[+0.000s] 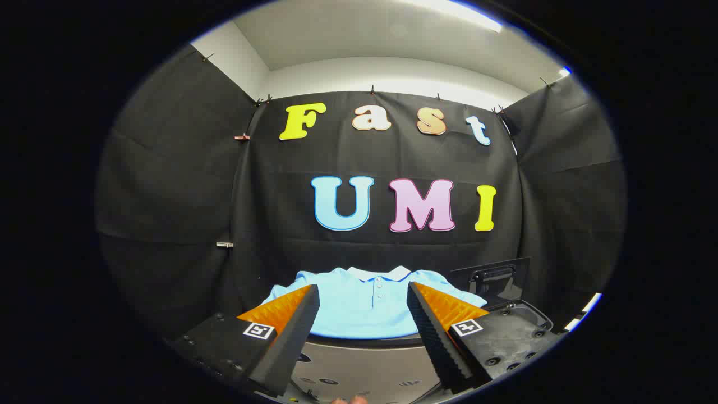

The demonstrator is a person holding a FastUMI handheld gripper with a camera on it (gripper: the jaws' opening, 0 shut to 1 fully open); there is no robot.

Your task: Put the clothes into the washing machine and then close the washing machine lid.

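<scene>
A: Where's the polo shirt [364, 306]?

B: Spread flat on the surface [364, 340], straight ahead of the hand-held gripper [363, 294], collar at the far side. The raised lid [493, 279] stands just right of the shirt.

A: And the gripper?

B: Fingers spread wide, holding nothing; the shirt lies just beyond them.

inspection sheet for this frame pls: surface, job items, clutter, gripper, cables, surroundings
Surface: dark table edge under the shirt; a pale panel below it, between the fingers.
Job's things: light blue polo shirt lying flat, collar away from the gripper, beyond the fingers; raised dark lid right of the shirt, probably the washing machine's.
Clutter: nothing seen.
Gripper: gripper open, fingers spread, holding nothing, short of the shirt.
Cables: nothing seen.
Surroundings: black cloth wall held by clips; white ceiling with a strip light.
</scene>
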